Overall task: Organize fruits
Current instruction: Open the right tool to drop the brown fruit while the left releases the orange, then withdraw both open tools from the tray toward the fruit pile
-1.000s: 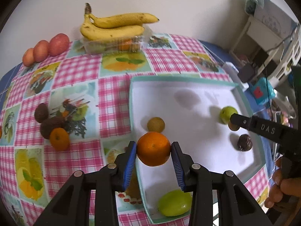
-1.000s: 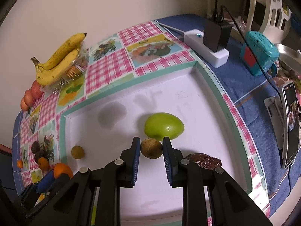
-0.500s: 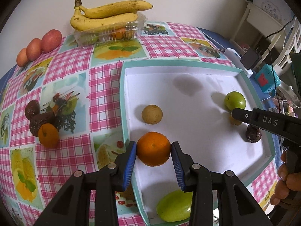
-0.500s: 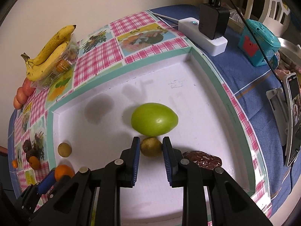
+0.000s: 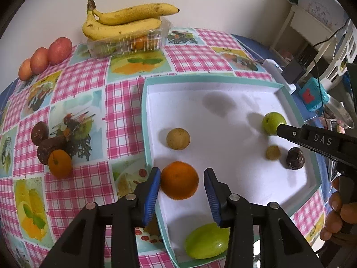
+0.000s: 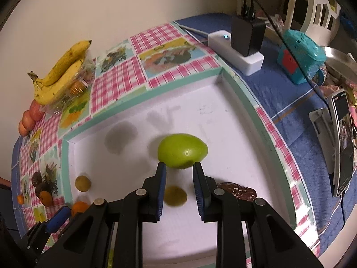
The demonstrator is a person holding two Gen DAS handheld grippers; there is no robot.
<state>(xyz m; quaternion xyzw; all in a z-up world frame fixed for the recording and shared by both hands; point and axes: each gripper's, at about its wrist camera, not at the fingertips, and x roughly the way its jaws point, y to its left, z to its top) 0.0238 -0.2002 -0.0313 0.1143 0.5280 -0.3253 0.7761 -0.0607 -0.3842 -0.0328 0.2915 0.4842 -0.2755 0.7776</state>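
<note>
Left wrist view: my left gripper [image 5: 181,183] stands wide over the near-left corner of the white tray with the teal rim [image 5: 147,120]. The round orange [image 5: 179,179] sits on the tray floor between the blue pads, against the left pad and clear of the right one. Just beyond it lies a small tan round fruit [image 5: 178,141]; a green oval fruit [image 5: 206,240] lies under my right finger. Outside the tray, on the pink checked tablecloth [image 5: 120,102], I see another orange [image 5: 59,163] beside dark brown fruits [image 5: 45,145], with yellow bananas [image 5: 125,21] on a clear plastic box at the back.

On the right wrist view, my right gripper [image 6: 179,186] is parted, gripping nothing; a small olive-brown fruit [image 6: 175,195] lies between its fingers, a green mango-shaped fruit [image 6: 182,153] just ahead, and a dark wrinkled fruit [image 6: 237,192] to the right.
</note>
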